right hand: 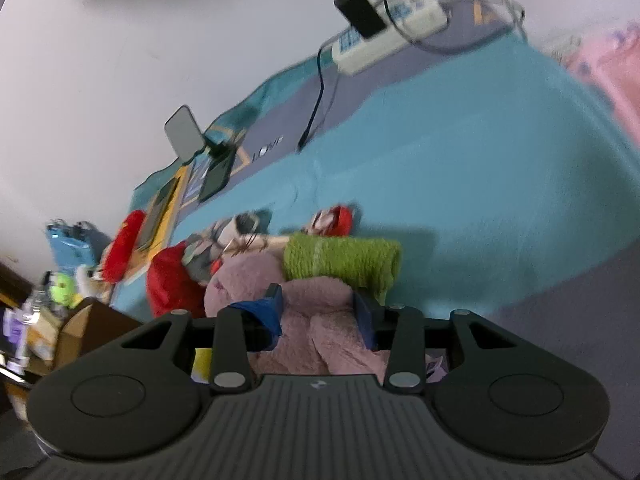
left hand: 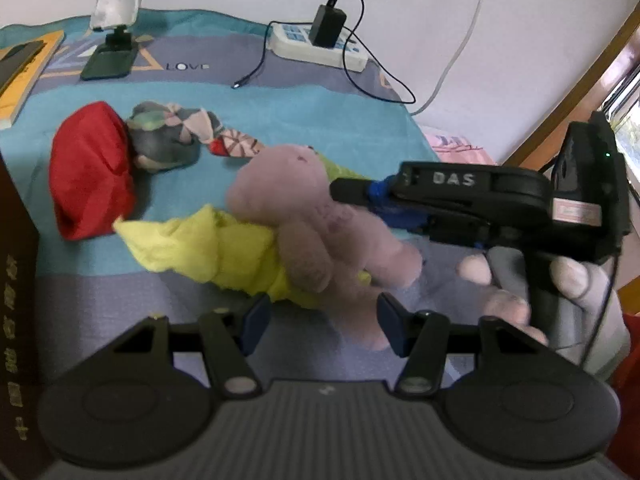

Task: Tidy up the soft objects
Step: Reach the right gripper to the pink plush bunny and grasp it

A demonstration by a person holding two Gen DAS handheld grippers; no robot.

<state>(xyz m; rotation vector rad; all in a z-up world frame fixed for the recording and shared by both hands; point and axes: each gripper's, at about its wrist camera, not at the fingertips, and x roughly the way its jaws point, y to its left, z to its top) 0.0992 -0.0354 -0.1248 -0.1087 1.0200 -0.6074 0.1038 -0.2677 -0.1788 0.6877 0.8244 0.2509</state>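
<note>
A pink plush toy [left hand: 288,200] lies on a yellow-green cloth [left hand: 192,244] on the blue bed cover [left hand: 304,112]. My right gripper [left hand: 344,194] comes in from the right, and its blue pads press the plush's body. In the right wrist view the plush [right hand: 240,276] fills the gap of that gripper [right hand: 318,306], with a green knitted piece [right hand: 340,258] just beyond. My left gripper [left hand: 322,320] stands open low over the plush's leg, its pads not touching it. A red cloth [left hand: 88,172] and a patterned cloth [left hand: 172,128] lie to the left.
A white power strip [left hand: 316,46] with a black charger and a loose cable sits at the back. A phone on a stand [left hand: 116,0] and a yellow book [left hand: 24,68] are at the back left. A dark box [left hand: 16,300] stands at the left edge. A gloved hand [left hand: 576,280] holds the right gripper.
</note>
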